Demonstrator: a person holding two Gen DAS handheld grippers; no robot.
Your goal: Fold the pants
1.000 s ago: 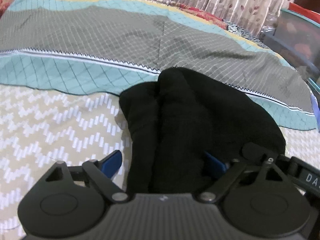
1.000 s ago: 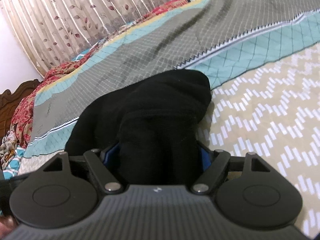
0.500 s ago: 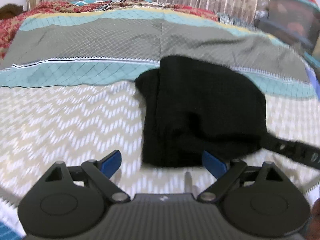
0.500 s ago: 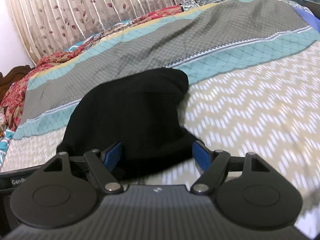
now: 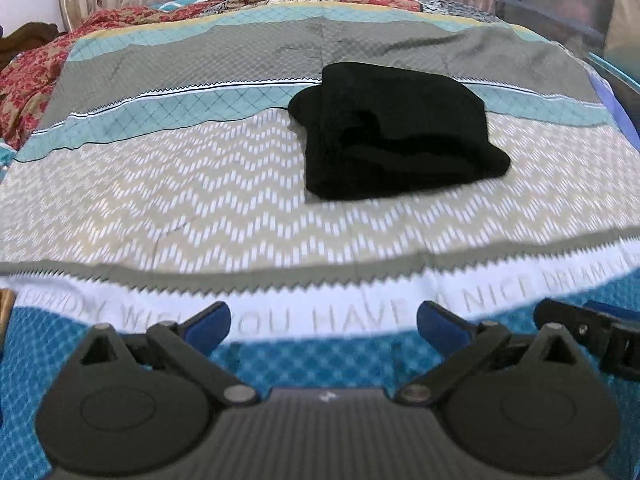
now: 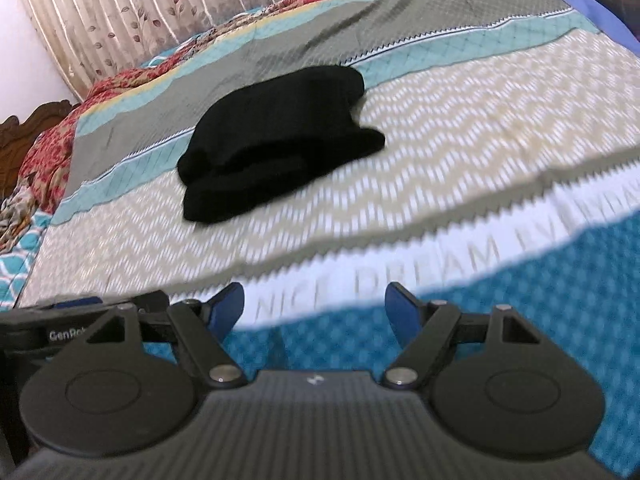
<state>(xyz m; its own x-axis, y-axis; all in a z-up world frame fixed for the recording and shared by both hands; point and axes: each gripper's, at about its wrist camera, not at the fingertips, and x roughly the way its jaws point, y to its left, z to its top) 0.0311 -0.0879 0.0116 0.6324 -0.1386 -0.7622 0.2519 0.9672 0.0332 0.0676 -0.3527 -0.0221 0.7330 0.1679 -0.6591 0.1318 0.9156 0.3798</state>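
We see the black pants (image 5: 394, 132) lying folded into a compact bundle on the bedspread (image 5: 180, 200), straddling the line where its beige zigzag band meets the teal diamond stripe, well apart from both tools. Our left gripper (image 5: 323, 320) hovers over the white lettered band near the bed's front edge; its jaws have just been opening and stand wide apart, with nothing between the blue fingertips (image 5: 210, 318) but the cover below. In the same view a black and blue part of the other tool (image 5: 588, 330) pokes in at the lower right. Our right gripper (image 6: 314, 308) also has its jaws spread, empty, above the same lettered band and the blue checked strip, with the pants (image 6: 276, 140) up and to the left. Beyond the bed hangs a leaf-print curtain (image 6: 140, 12), and a red floral quilt (image 5: 36, 76) is bunched along the far left edge.
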